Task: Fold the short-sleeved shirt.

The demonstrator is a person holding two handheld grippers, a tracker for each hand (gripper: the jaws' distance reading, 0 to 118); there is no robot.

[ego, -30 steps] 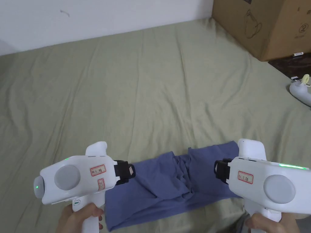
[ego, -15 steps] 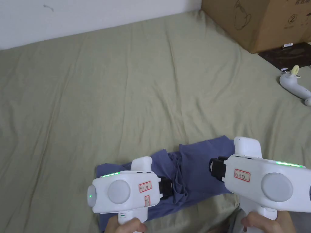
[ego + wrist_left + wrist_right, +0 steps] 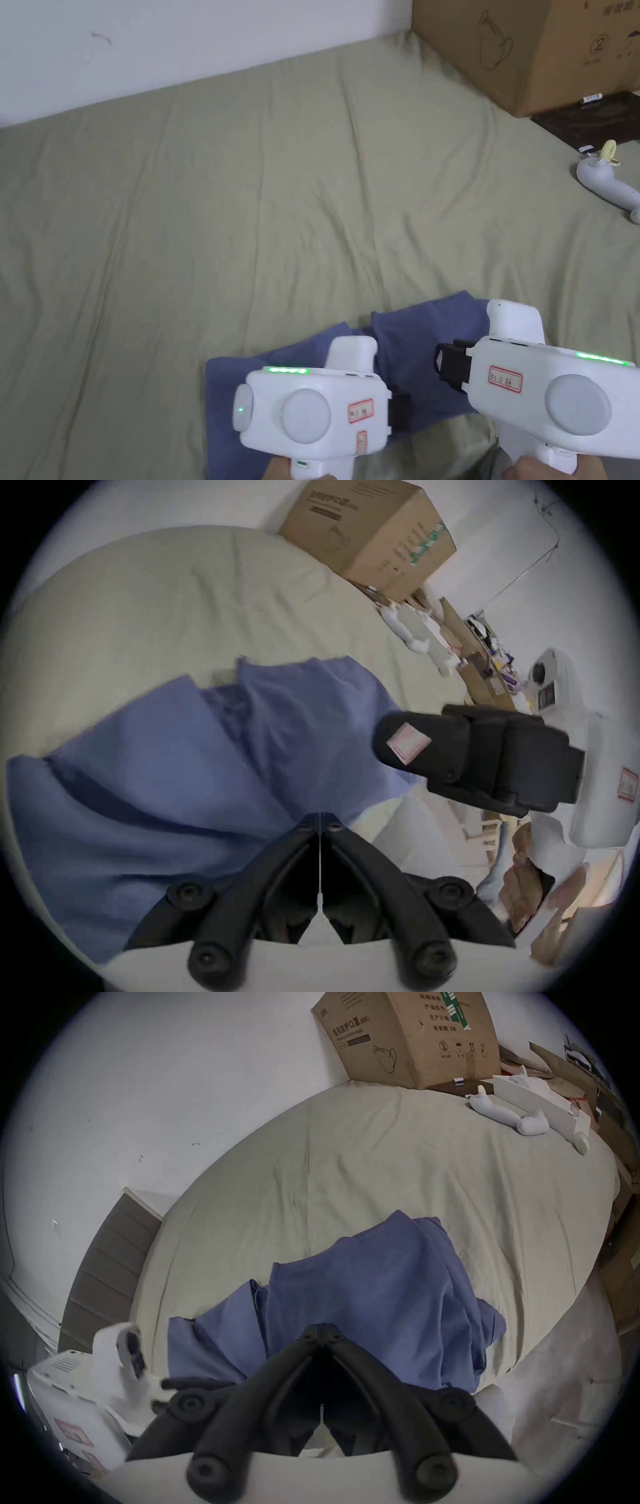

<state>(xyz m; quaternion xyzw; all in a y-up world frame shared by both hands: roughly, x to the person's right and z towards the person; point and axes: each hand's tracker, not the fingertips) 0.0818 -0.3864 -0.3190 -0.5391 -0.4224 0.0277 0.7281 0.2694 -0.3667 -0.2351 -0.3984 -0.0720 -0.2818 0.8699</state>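
Blue shirt [image 3: 412, 337]: bunched narrower, lower centre of frame.
Left gripper [image 3: 320, 821]: clenched, moved rightward, folding.
Right gripper [image 3: 322, 1329]: clenched.

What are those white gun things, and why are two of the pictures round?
Those white things are hand-held grabbers. A person holds one in each hand: the left gripper and the right gripper. Each ends in two black jaws that pinch like tongs.

One picture comes from a camera on the person's head, looking down. The two round ones come from little cameras riding on each grabber, so you see its own jaws at the bottom.

On the green bed sheet lies a blue shirt, partly folded and rumpled. Both pairs of jaws are closed at the shirt's near edge; whether cloth is pinched between them is hard to tell. A cardboard box stands at the far corner.
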